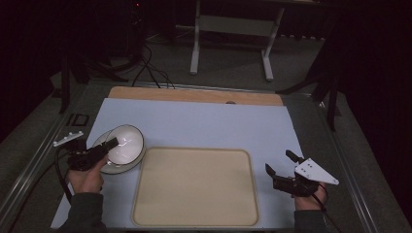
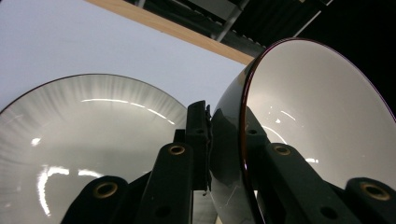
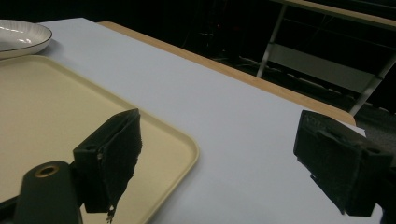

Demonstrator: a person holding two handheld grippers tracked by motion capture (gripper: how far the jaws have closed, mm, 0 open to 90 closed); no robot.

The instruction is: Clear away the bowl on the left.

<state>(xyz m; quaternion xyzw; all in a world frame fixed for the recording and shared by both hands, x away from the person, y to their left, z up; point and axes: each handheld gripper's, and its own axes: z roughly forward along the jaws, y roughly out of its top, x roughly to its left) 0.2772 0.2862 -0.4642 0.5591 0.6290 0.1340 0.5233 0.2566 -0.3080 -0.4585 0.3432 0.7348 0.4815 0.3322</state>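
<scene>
A white bowl (image 1: 127,141) with a dark rim hangs tilted over a ribbed white plate (image 1: 112,169) at the mat's left. My left gripper (image 1: 110,144) is shut on the bowl's wall. In the left gripper view the jaws (image 2: 226,126) pinch the bowl (image 2: 317,116) at its rim, one pad outside and one inside, with the plate (image 2: 84,130) below. My right gripper (image 1: 278,161) stands open and holds nothing, right of a cream tray (image 1: 194,187). In the right gripper view the wide-apart jaws (image 3: 229,154) hover over the tray's corner (image 3: 70,107), and the plate (image 3: 18,35) lies far left.
A pale blue mat (image 1: 204,124) covers the table, with a wooden strip (image 1: 194,95) along its far edge. Metal rails border the table on both sides. A white table frame (image 1: 231,29) and cables (image 1: 150,68) are on the floor beyond.
</scene>
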